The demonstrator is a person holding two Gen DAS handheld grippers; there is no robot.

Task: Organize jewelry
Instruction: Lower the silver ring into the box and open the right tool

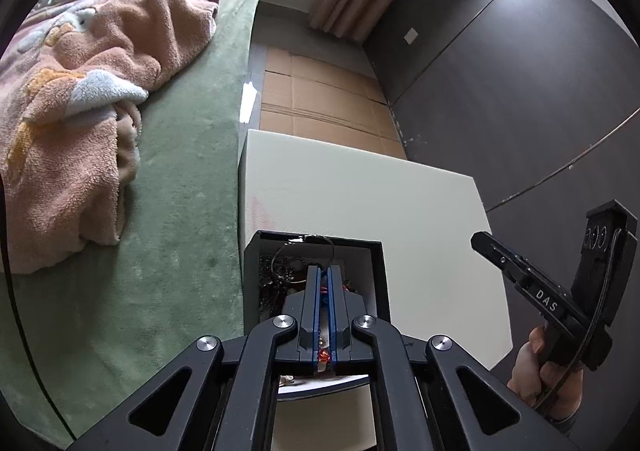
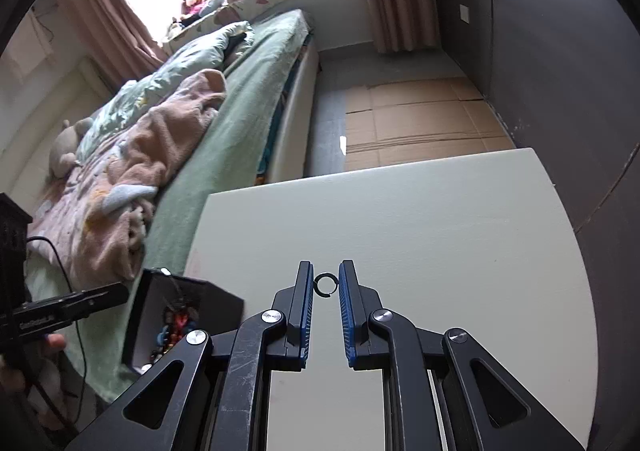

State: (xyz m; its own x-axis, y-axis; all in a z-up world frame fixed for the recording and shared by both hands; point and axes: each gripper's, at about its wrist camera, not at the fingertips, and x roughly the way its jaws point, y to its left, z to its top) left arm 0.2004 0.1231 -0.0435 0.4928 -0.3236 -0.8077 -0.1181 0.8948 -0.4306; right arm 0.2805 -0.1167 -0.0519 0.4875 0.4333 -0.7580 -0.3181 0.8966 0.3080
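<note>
A black jewelry box (image 1: 376,275) with a white lining stands at the near left of the white table (image 1: 400,203). It holds dark chains, a thin wire hoop (image 1: 316,247) and coloured beads. My left gripper (image 1: 325,271) is inside the box, its jaws nearly closed; whether they grip a piece is unclear. The box also shows in the right wrist view (image 2: 208,299). A small dark open ring (image 2: 326,284) lies on the table (image 2: 440,219). My right gripper (image 2: 325,271) is open with the ring between its fingertips, not clamped.
A bed with a green cover (image 1: 188,171) and a pink blanket (image 1: 100,91) runs along the table's left side. Cardboard (image 1: 328,99) covers the floor beyond the table. A dark wall (image 1: 520,71) stands to the right.
</note>
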